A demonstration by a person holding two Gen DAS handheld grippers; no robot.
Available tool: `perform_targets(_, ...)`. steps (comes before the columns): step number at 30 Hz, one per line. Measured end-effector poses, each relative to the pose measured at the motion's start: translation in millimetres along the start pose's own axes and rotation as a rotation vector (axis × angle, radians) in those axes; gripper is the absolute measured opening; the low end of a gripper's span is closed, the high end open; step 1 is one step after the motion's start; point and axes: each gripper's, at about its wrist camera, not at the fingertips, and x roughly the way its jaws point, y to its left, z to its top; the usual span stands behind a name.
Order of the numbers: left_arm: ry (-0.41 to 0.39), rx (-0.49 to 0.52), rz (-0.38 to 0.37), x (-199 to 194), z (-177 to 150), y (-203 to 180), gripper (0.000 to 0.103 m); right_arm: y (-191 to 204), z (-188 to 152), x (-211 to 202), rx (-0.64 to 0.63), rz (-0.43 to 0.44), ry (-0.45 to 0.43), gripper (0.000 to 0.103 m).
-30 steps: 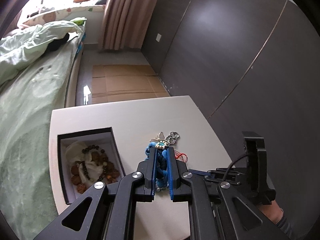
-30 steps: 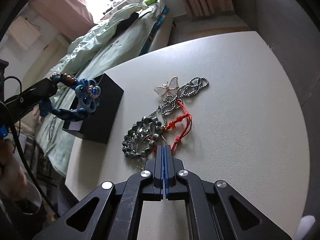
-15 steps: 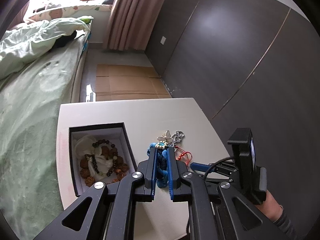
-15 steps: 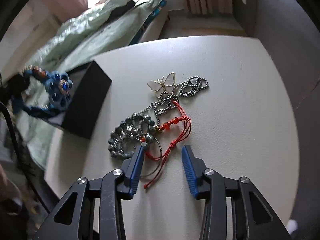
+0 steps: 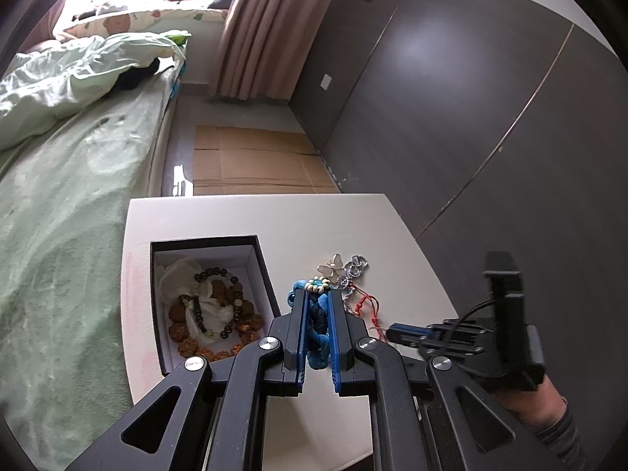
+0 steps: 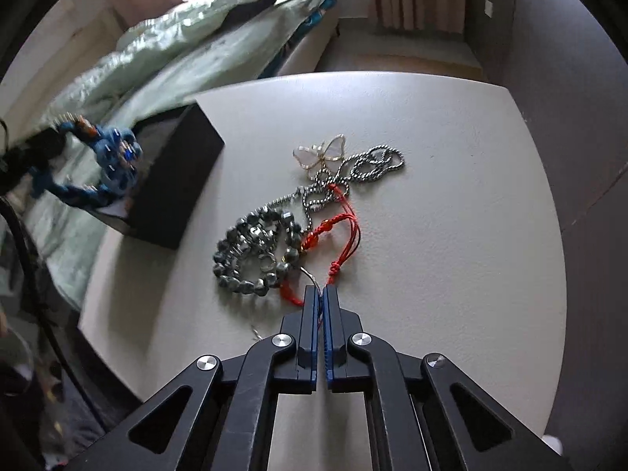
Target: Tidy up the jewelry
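The left gripper (image 5: 317, 316) clamps a blue braided bracelet (image 5: 316, 314) beside the black box (image 5: 262, 267); the right gripper (image 6: 322, 294) pinches the red cord bracelet (image 6: 345, 216) on the counter (image 6: 451, 196).

A green-sheeted bed (image 5: 59, 204) stands beside the white table (image 5: 314, 216); flattened cardboard (image 5: 255, 161) lies on the floor below pink curtains (image 5: 267, 27).

place: home bedroom | cues: bed (image 5: 70, 180) (rumpled duvet), curtain (image 5: 267, 27), wardrobe (image 5: 451, 98)

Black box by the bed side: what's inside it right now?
In the black box, beaded bracelets, some dark and some amber-brown, lie on crumpled white cloth. The box floor under the cloth is hidden. The left gripper holds the blue bracelet outside it.
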Motion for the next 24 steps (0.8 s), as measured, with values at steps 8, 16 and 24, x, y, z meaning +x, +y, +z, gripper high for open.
perform_targets(8, -0.010, 0.001, -0.006, -6, -1, 0, 0.010, 0, 2, -35, 0.044, 0.114, -0.074, 0.004)
perform_targets(16, -0.034, -0.020, 0.022, -20, 2, 14, 0.010, 34, 23, -64, -0.002, 0.146, -0.158, 0.004)
perform_targets(24, 0.012, -0.126, 0.050, -14, 6, 50, 0.044, 74, 45, -74, -0.056, 0.185, -0.207, 0.004)
